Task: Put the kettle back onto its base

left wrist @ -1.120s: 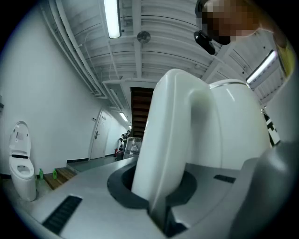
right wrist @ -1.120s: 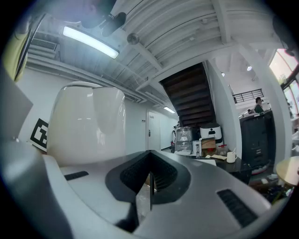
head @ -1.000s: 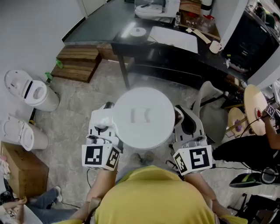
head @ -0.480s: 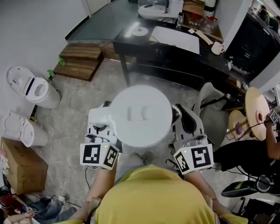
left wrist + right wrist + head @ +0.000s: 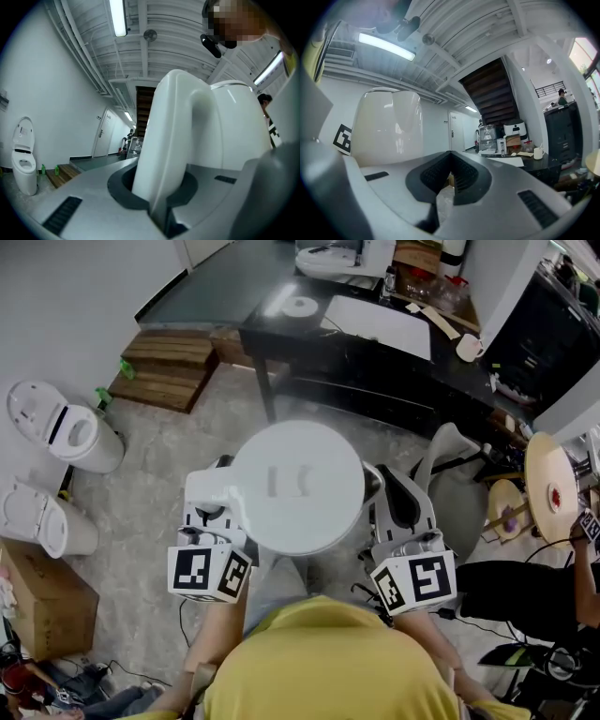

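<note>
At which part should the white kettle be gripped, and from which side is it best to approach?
Grip the handle, coming level from the left of the kettle. It is a narrow upright bar standing out from the round body, slim enough for the left tongs, which are shut on it.

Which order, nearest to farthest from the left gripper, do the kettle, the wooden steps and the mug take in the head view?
1. Kettle: its handle sits clamped in the left gripper, right in front of the person.
2. Wooden steps: on the floor, ahead and to the left.
3. Mug: on the black table, at its far right end.
</note>
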{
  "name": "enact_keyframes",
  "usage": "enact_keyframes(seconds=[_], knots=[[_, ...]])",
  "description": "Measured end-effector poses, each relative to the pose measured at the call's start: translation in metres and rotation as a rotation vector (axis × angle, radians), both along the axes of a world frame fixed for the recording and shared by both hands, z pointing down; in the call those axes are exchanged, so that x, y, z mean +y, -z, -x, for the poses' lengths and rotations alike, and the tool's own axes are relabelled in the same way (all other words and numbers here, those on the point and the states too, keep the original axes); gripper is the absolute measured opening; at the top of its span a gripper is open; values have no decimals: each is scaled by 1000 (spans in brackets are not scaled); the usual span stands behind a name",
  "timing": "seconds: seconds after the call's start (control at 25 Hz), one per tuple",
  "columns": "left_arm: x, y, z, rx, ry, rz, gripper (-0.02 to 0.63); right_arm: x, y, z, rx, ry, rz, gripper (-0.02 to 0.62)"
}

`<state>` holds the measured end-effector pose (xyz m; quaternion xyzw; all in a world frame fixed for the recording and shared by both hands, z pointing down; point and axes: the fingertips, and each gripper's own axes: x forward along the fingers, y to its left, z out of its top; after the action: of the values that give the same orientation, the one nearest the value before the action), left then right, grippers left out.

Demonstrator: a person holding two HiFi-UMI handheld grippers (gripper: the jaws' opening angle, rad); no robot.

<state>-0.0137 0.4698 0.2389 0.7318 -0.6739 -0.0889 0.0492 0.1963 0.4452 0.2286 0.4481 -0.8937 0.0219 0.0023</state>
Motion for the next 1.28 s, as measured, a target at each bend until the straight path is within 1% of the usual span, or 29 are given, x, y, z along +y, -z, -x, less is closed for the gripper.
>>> enact_keyframes(seconds=[0.32,0.64,0.92,1.28], knots=[[-72,2,29,-9,-43,-10,32,-65,1,33,6,-29,-6,15],[-140,3,57,-10,-100,-28,32,-124,-1,61,-6,-91,-11,15],[-171,0,75,7,-135,-31,32,-142,-7,75,-1,-140,1,15],[-207,-7,81,19,-145,-17,34,-176,-9,77,1,-164,2,15]])
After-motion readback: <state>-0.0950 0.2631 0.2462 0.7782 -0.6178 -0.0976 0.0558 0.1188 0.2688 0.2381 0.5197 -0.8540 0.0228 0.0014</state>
